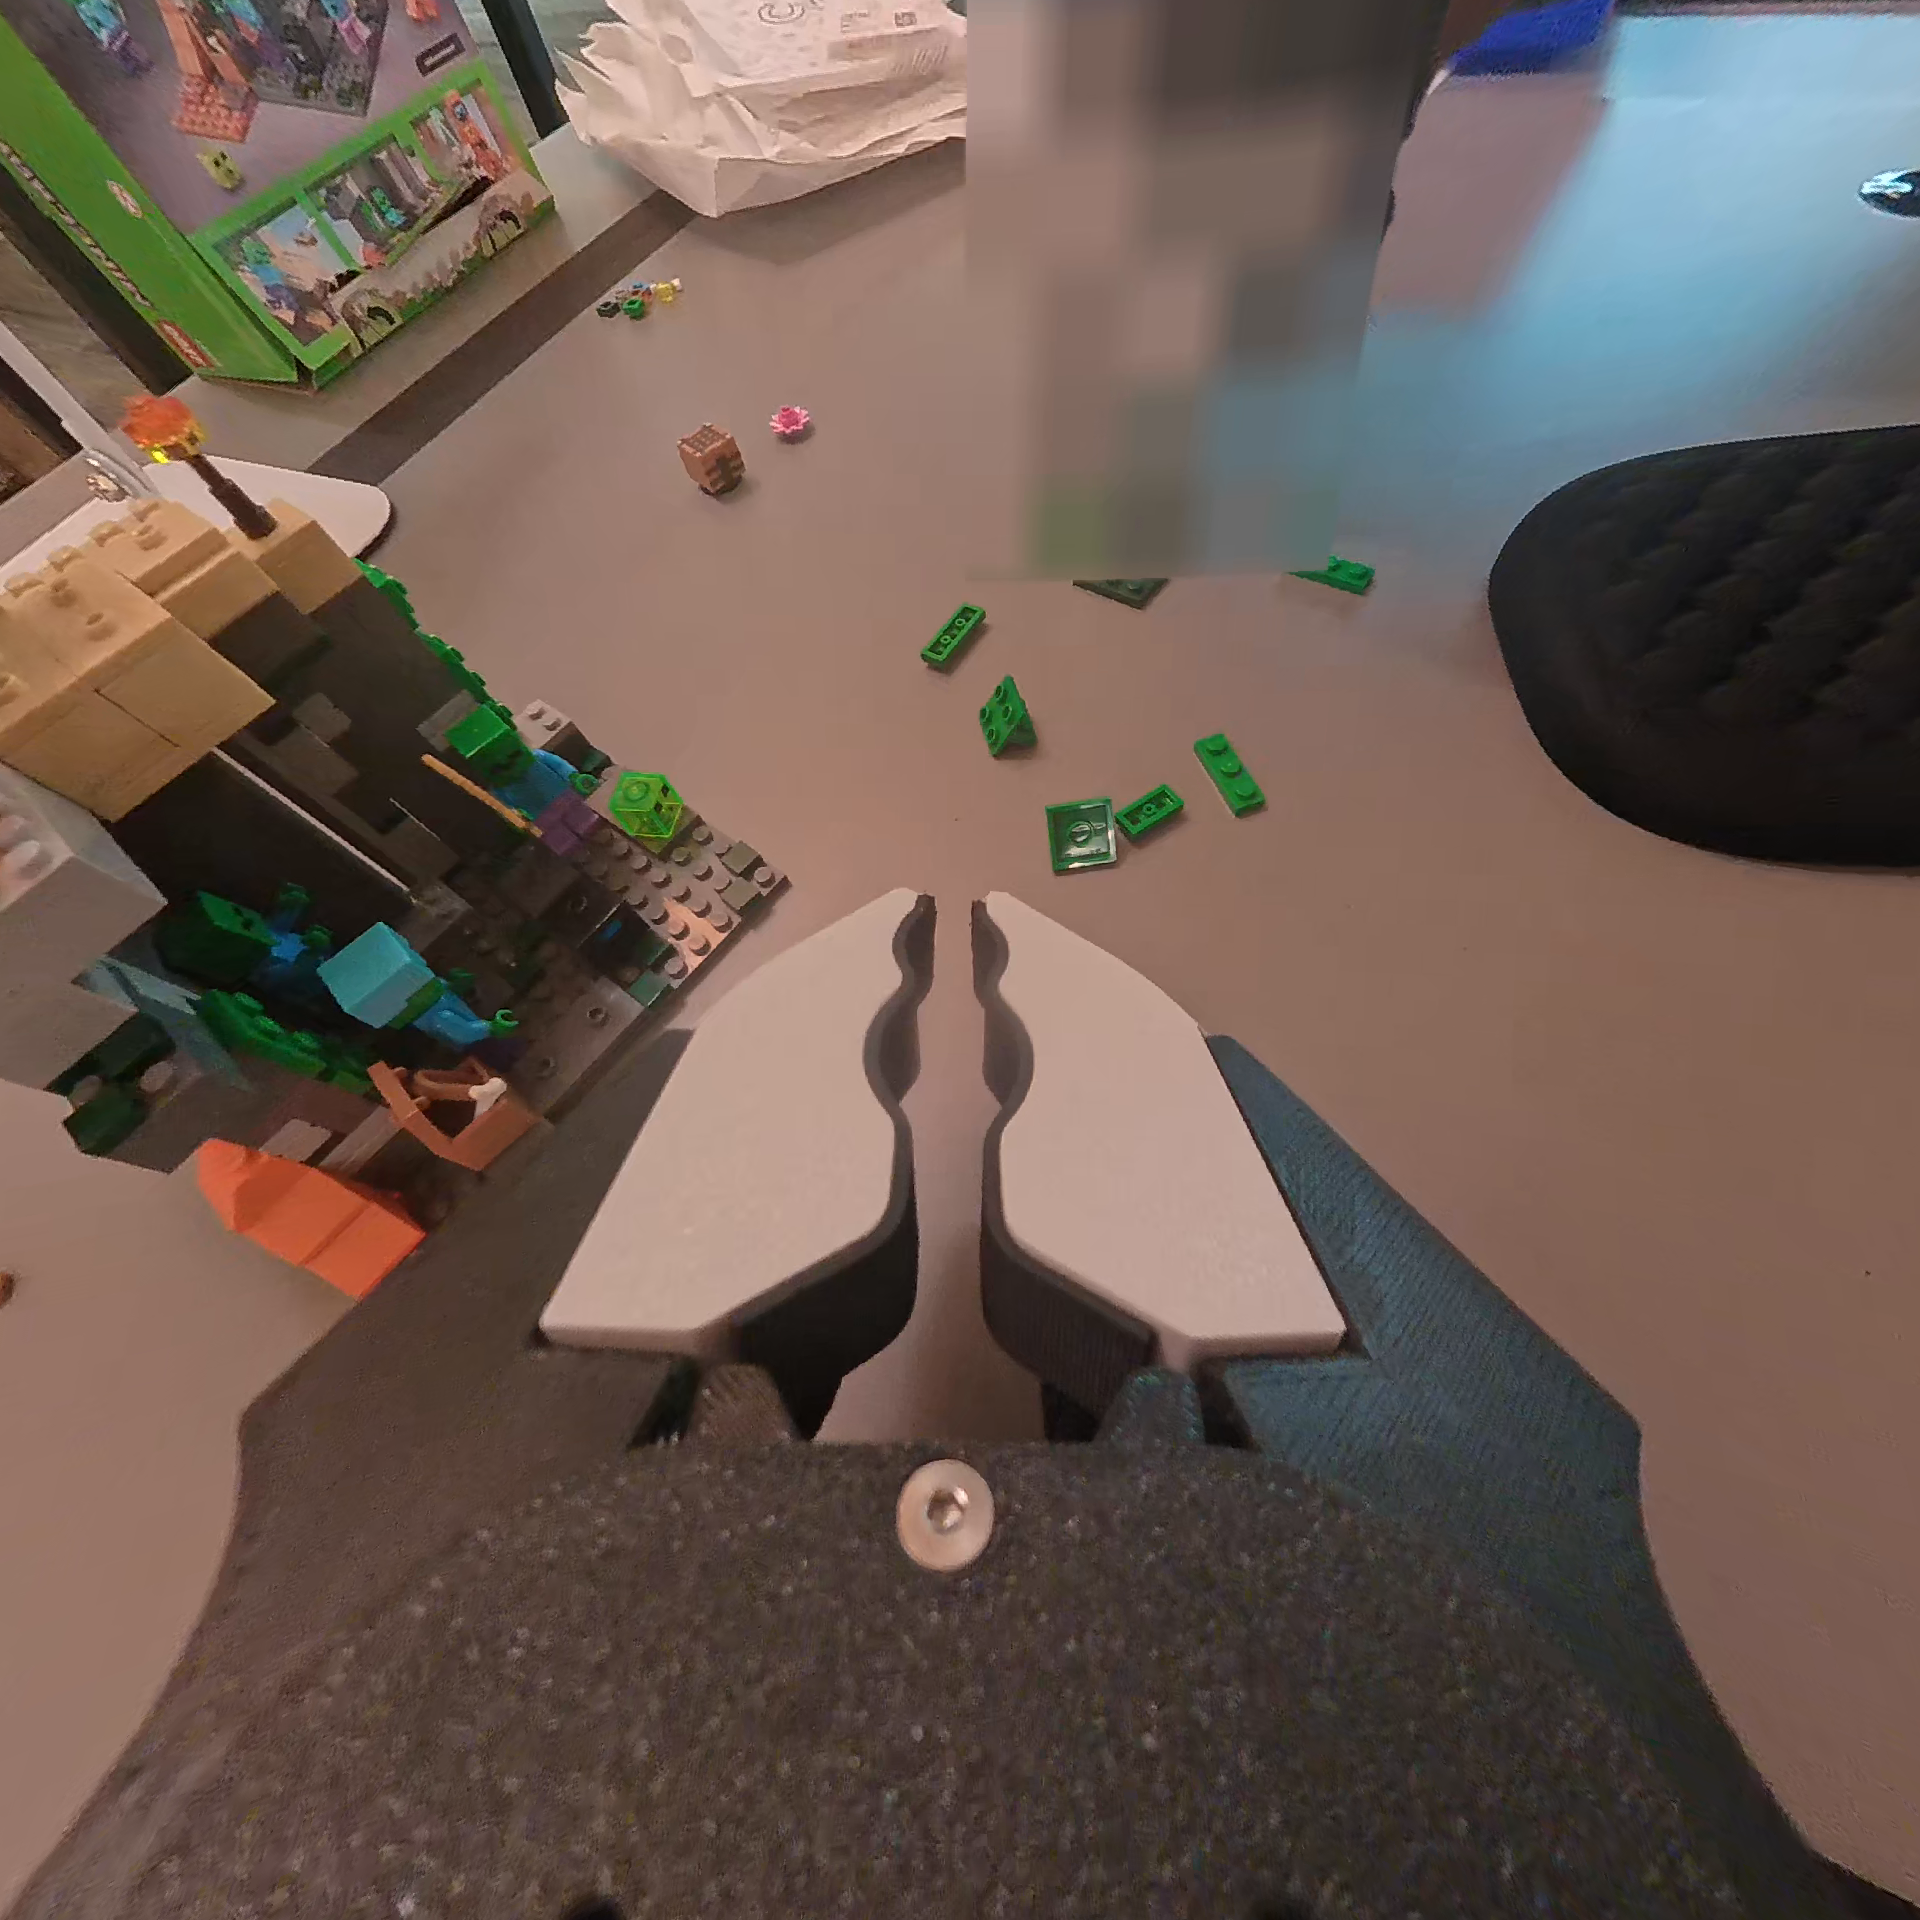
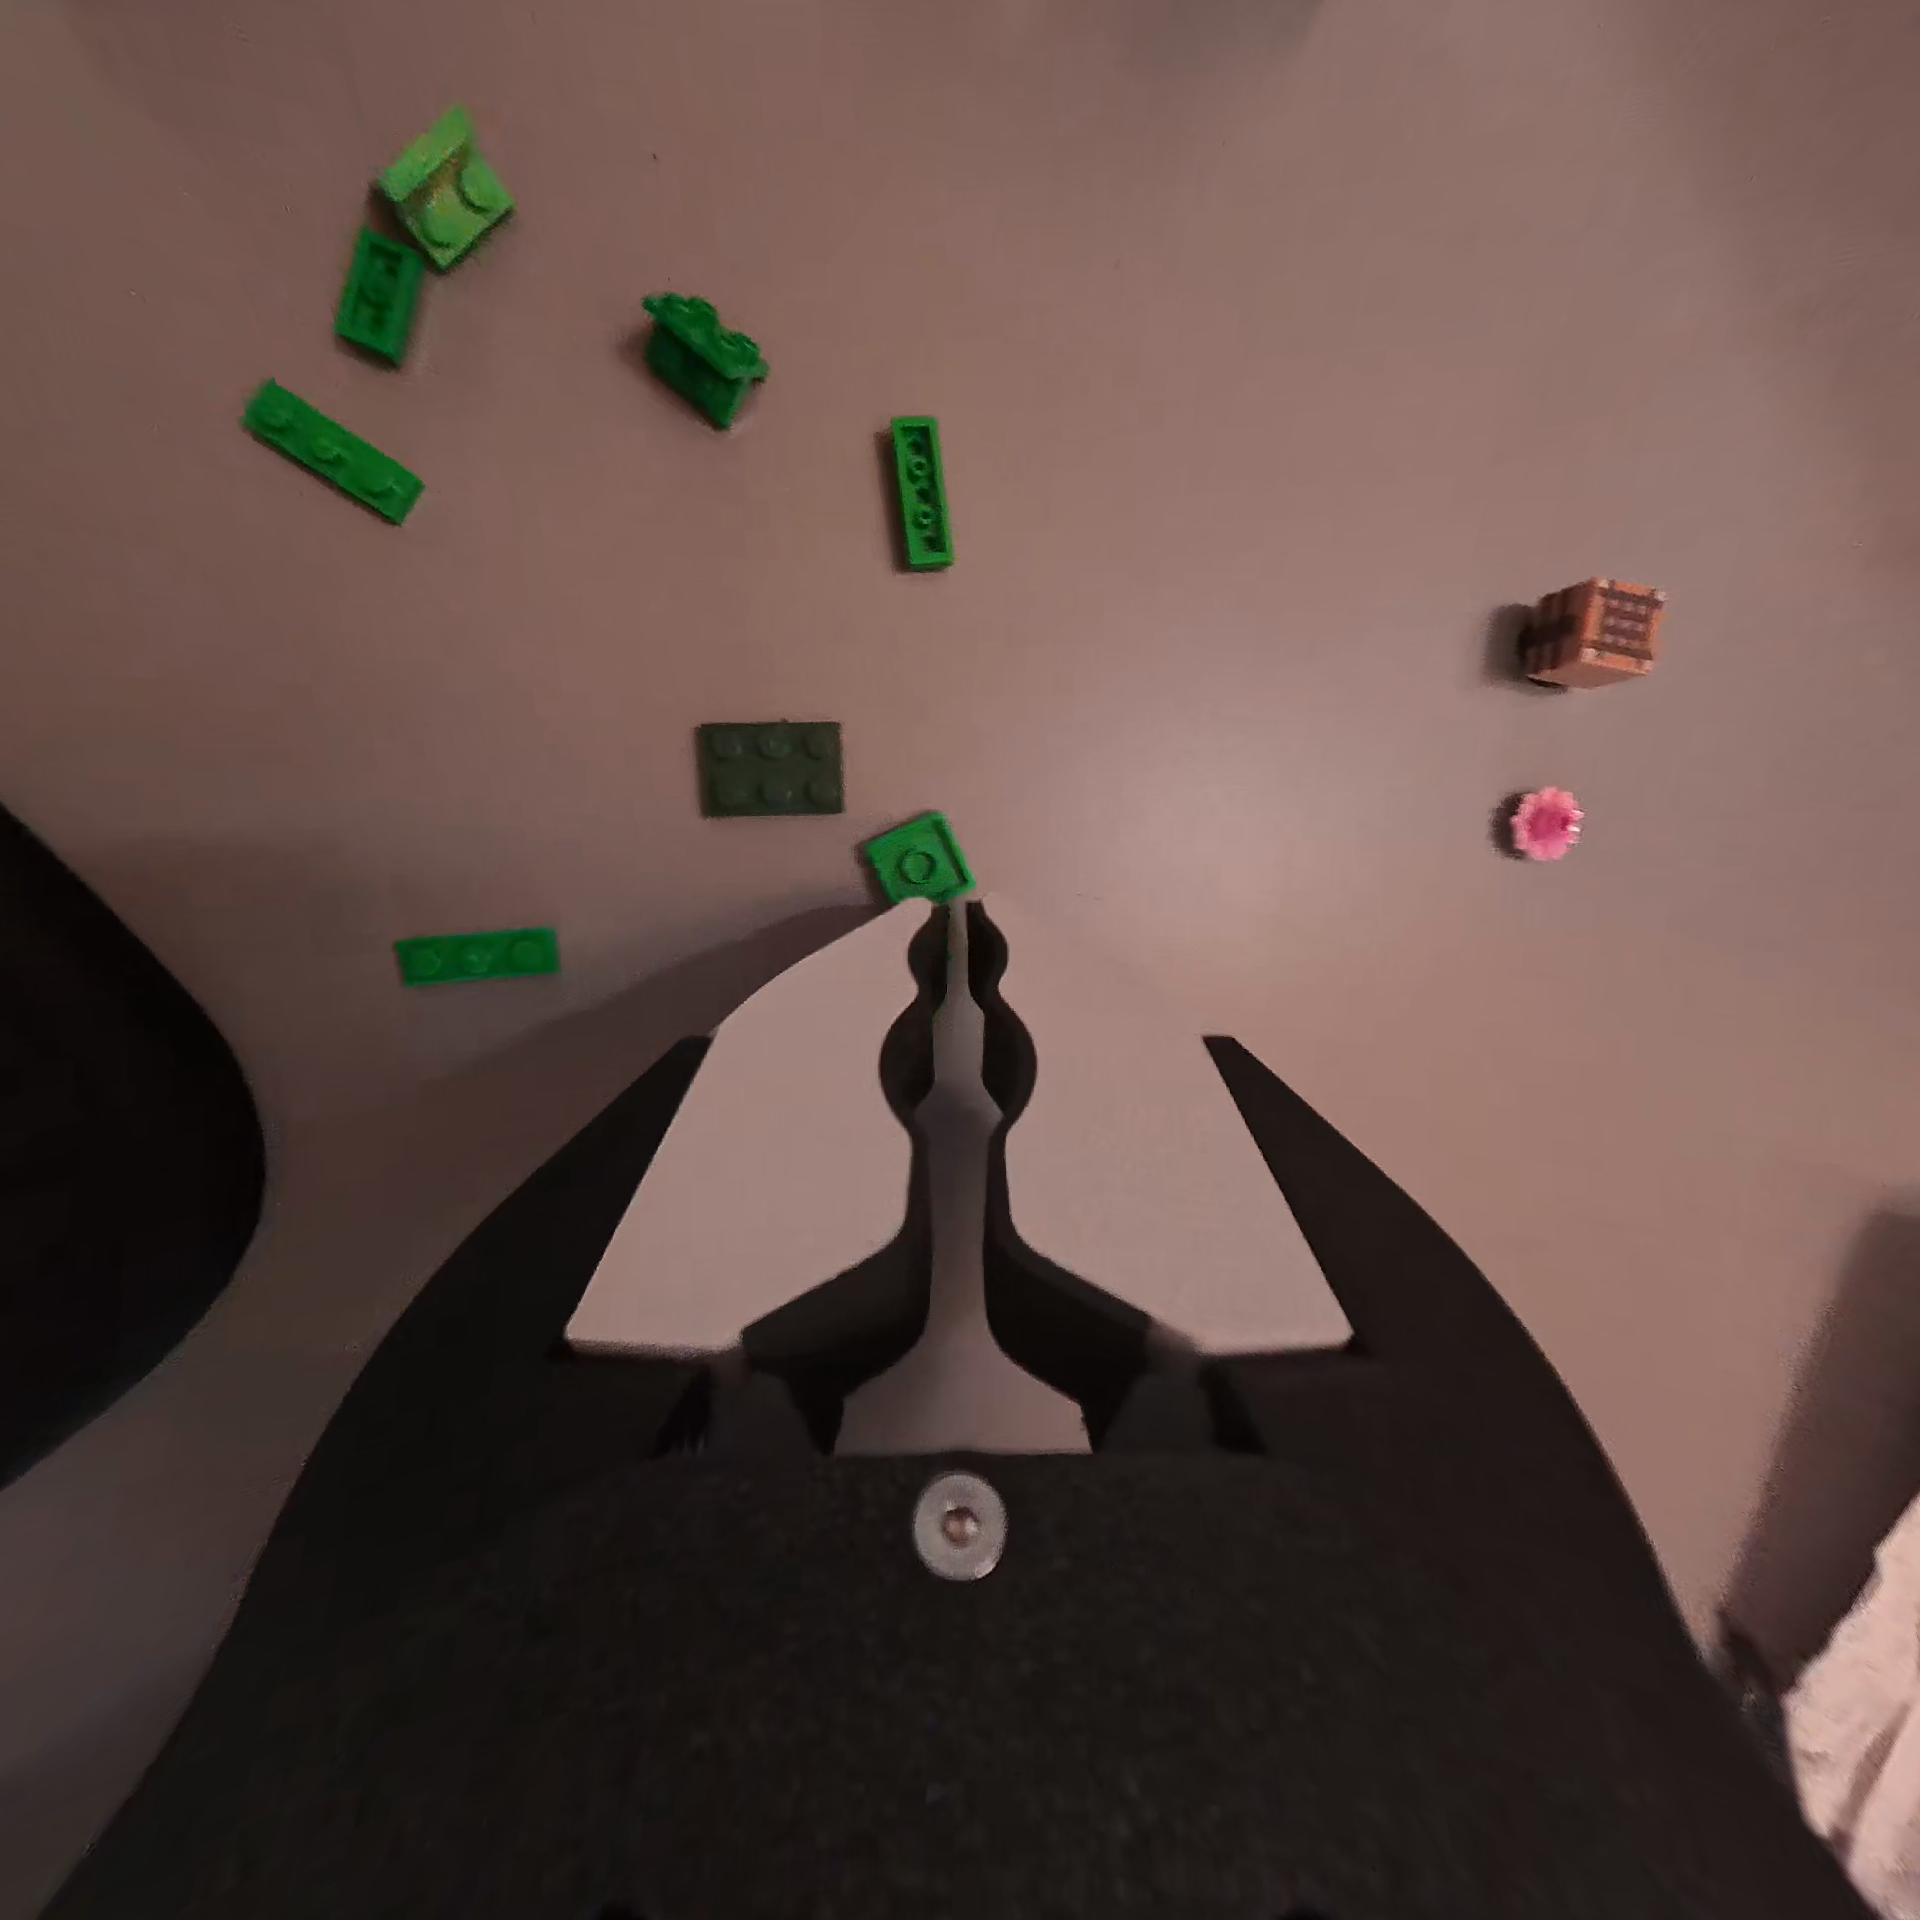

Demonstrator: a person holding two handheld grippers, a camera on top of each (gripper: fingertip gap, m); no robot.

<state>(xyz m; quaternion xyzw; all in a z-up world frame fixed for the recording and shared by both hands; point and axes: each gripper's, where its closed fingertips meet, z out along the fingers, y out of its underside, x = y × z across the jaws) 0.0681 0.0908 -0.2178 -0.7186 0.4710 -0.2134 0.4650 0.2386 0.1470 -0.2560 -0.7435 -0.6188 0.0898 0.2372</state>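
Note:
In the right wrist view my right gripper [image 2: 958, 906] is shut on a small bright green square plate [image 2: 920, 857], pinched by its edge at the fingertips, above the grey table [image 2: 1195, 416]. A dark green two-by-three plate [image 2: 770, 769] lies just beyond it. Several bright green plates lie around, such as a strip [image 2: 476, 956] to the left and another [image 2: 922, 492] farther off. In the left wrist view my left gripper [image 1: 951, 909] is empty, its jaws almost together with a thin gap, above the table beside a brick model [image 1: 312, 883]. Green plates [image 1: 1081, 834] lie just ahead of it.
A brown cube piece [image 2: 1595, 632] and a pink flower piece [image 2: 1546, 824] lie to the right. A black padded mat [image 1: 1745, 644] lies at the right. A green toy box [image 1: 260, 177] and white paper bags [image 1: 769, 94] stand at the back left. About 20 cm separates my left fingertips from my right.

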